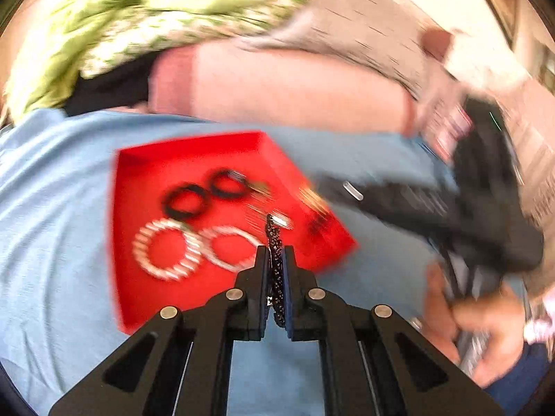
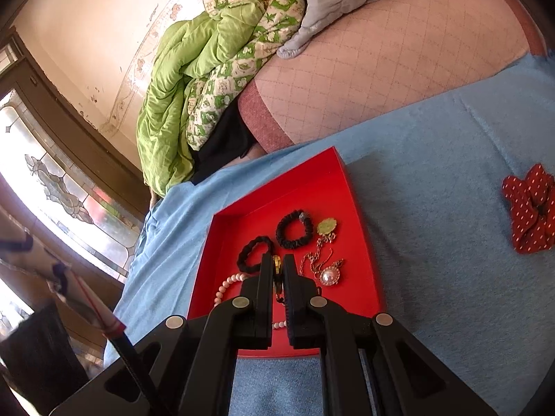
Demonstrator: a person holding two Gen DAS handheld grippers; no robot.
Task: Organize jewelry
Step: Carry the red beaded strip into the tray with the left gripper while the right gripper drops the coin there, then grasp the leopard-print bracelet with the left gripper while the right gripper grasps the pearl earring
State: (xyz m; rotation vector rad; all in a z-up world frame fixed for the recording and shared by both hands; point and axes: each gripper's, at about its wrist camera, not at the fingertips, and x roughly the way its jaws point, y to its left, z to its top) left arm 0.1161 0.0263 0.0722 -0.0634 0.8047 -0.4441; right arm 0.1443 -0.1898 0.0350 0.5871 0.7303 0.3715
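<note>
A red tray (image 1: pixel 145 180) lies on a blue blanket, blurred in the left wrist view. It holds two black hair ties (image 1: pixel 185 201) and two pearl bracelets (image 1: pixel 166 249). My left gripper (image 1: pixel 275 251) hangs over the tray's near edge, shut on a dark beaded chain (image 1: pixel 274 232) that sticks up past the tips. In the right wrist view my right gripper (image 2: pixel 277 260) is over the same tray (image 2: pixel 277 194), shut on a small gold-and-black piece (image 2: pixel 276 264). Beside it lie black hair ties (image 2: pixel 295 230), a green pendant (image 2: pixel 327 226) and a pearl pendant necklace (image 2: pixel 327 276).
A red dotted scrunchie (image 2: pixel 530 208) lies on the blue blanket (image 2: pixel 451 260) right of the tray. Behind the tray are a pink quilted cushion (image 2: pixel 381 79) and a green quilt (image 2: pixel 194 86). A person's hand (image 1: pixel 485 319) grips the other tool at right.
</note>
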